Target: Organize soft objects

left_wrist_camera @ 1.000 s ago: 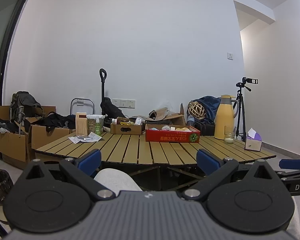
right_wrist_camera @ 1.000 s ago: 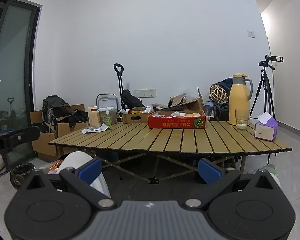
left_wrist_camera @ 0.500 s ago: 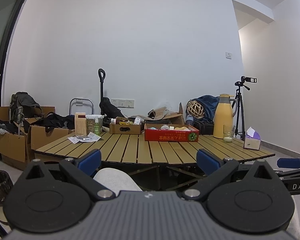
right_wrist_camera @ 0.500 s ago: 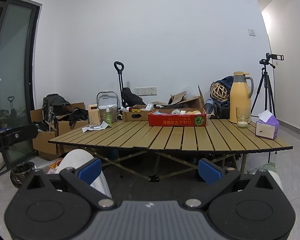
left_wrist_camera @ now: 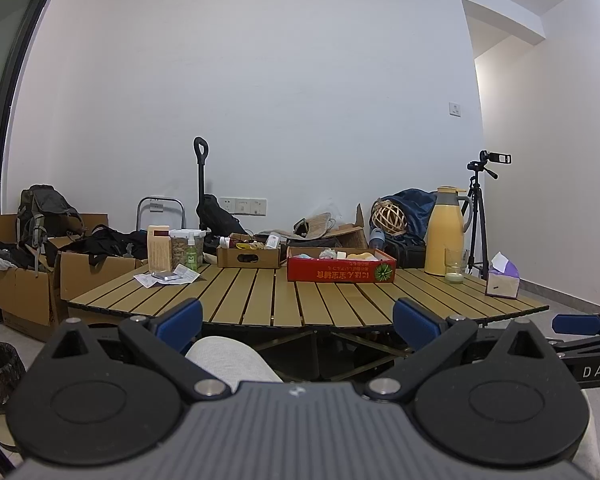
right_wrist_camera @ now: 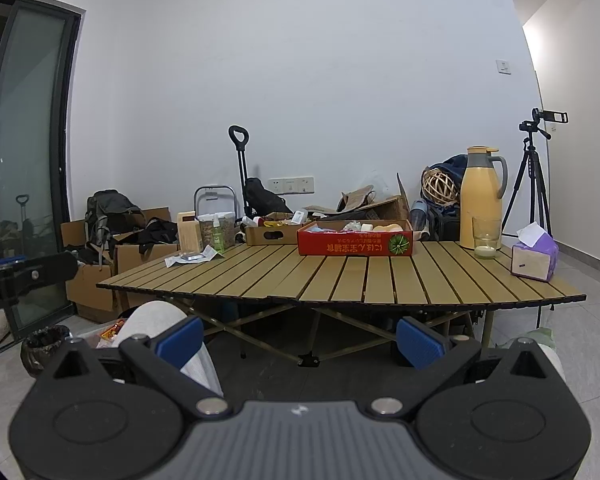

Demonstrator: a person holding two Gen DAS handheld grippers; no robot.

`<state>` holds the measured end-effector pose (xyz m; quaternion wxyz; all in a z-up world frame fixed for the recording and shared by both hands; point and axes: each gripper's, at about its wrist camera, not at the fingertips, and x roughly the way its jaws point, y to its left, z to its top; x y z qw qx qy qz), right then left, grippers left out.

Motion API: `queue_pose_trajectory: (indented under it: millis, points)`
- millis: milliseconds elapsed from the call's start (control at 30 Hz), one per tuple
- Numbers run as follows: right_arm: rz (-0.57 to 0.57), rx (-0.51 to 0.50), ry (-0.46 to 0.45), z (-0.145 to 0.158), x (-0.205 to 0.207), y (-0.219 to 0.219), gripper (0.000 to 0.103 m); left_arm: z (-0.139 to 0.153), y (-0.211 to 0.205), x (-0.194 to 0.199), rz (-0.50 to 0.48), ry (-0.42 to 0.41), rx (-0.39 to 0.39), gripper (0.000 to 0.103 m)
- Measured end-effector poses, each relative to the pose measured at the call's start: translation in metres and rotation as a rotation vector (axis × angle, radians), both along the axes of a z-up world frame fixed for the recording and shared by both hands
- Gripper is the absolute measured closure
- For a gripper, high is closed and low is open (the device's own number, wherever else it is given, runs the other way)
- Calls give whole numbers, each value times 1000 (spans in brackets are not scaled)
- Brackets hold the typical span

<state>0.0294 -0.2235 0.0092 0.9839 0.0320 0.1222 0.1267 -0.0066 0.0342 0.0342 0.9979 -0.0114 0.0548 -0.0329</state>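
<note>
**Both tools empty and well short of the red box**

We hold the left tool (left_wrist_camera: 296,316) and the right tool (right_wrist_camera: 298,338) low, in front of the slatted bench (right_wrist_camera: 340,276) and below its near edge, above our knees. On each, the blue pads stand wide apart with nothing between them, so both are spread and carrying nothing.

The soft things we are meant to sort lie in the red box (left_wrist_camera: 340,268) at the far middle of the bench, well apart from either tool. Over its rim we make out pale lumps: one yellowish, one white, one bluish, one crumpled and grey. At this range we cannot say what each is.

We judge them light and yielding, like sponge, foam or cloth. They should squash under the pads rather than slip, and nothing there looks breakable. A light squeeze across the middle of one piece, taken from above, seems the safest hold; pinching an edge risks dragging a neighbour out with it.

Beside the red box sits a smaller brown box (left_wrist_camera: 248,256), and to the right a yellow jug (right_wrist_camera: 482,196), a glass (right_wrist_camera: 486,236) and a tissue box (right_wrist_camera: 534,256). The glass is the one to steer clear of.
</note>
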Motion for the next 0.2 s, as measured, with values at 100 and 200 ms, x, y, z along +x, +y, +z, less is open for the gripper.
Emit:
queue_pose_trajectory:
  millis: [100,200]
  points:
    - [-2,0,-2,0,0,0,0,1,0,1,-3,-1,0,0]
    - [-2,1,-10,1,-2,0,0,1,-1,0,-14,0,10,0]
